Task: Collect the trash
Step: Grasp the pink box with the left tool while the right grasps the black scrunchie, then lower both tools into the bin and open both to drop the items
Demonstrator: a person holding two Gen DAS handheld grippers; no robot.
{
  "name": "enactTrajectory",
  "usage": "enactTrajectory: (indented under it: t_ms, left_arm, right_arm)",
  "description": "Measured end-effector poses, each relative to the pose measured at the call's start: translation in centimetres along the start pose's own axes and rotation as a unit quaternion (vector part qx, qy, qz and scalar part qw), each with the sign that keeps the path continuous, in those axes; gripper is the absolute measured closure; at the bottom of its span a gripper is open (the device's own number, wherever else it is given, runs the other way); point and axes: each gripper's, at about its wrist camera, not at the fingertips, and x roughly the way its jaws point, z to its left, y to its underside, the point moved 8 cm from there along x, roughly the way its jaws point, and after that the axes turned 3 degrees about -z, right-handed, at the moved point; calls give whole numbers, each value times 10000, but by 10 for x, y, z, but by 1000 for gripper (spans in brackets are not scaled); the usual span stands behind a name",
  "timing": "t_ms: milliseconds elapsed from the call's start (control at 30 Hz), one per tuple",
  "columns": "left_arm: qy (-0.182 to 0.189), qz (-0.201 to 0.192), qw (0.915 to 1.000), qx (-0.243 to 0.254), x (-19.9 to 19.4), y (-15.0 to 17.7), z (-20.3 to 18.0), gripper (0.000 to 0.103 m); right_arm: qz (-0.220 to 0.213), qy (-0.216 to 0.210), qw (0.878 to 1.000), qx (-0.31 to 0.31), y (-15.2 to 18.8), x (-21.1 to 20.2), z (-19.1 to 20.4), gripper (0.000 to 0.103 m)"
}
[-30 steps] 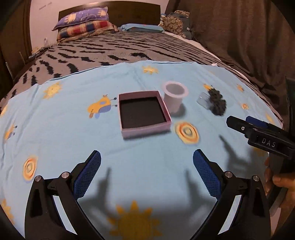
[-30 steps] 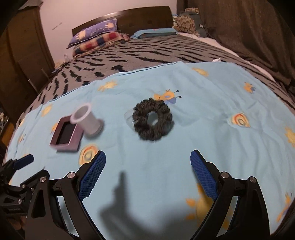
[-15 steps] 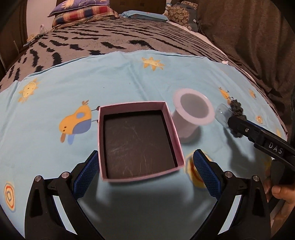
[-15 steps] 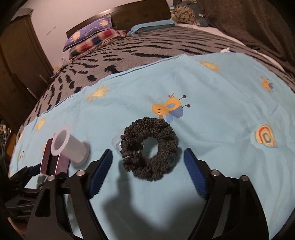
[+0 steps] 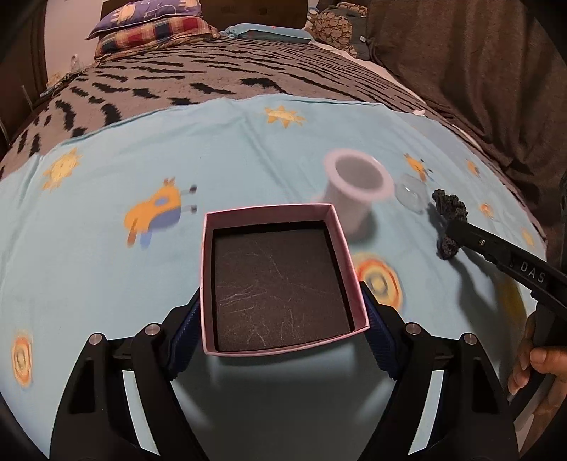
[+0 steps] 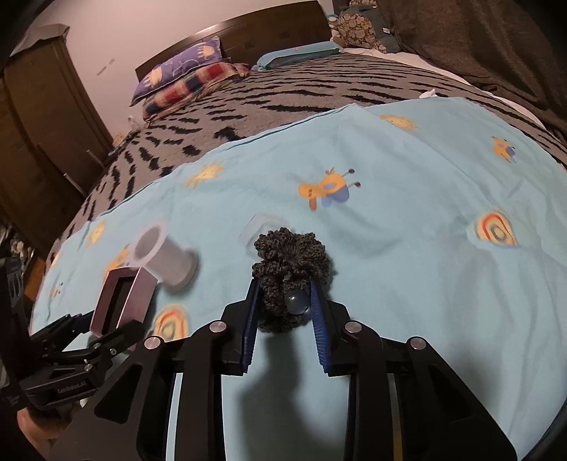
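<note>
My left gripper [image 5: 281, 319] is shut on a pink open box [image 5: 278, 280] with a dark inside and holds it tilted above the blue sheet; the box also shows in the right wrist view [image 6: 122, 301]. My right gripper [image 6: 285, 301] is shut on a dark grey knitted scrunchie [image 6: 290, 262] with a small grey bead; the scrunchie also shows in the left wrist view [image 5: 448, 216]. A white paper cup [image 5: 358, 188] stands just behind the box, and it shows in the right wrist view [image 6: 164, 257]. A small clear plastic lid [image 6: 257, 227] lies behind the scrunchie.
The blue printed sheet [image 5: 106, 269] covers the near part of a bed with a grey zigzag blanket [image 5: 212, 81]. Pillows [image 5: 152, 25] lie at the headboard. A dark curtain [image 5: 478, 71] hangs on the right. A dark wardrobe [image 6: 39, 124] stands at the left.
My left gripper closed on the pink box and lifted it. My right gripper moved forward and closed on the scrunchie, squeezing it narrow.
</note>
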Motion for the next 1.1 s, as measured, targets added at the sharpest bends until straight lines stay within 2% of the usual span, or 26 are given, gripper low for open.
enactTrajectory:
  t_ms: [300, 667, 867, 1100]
  left_arm:
    - [73, -235, 9995, 187, -69, 50, -11, 27]
    - [105, -614, 9972, 409, -155, 128, -32, 27]
    - [138, -810, 9952, 526, -195, 173, -40, 27]
    - [194, -804, 9949, 573, -221, 229, -39, 27]
  right_arm:
    - [-64, -30, 9991, -411, 55, -64, 23, 75]
    - [-312, -234, 9966, -731, 123, -153, 51, 75]
    - [-354, -312, 9940, -986, 163, -184, 68, 75]
    - [-64, -527, 9934, -1019, 226, -196, 82, 75]
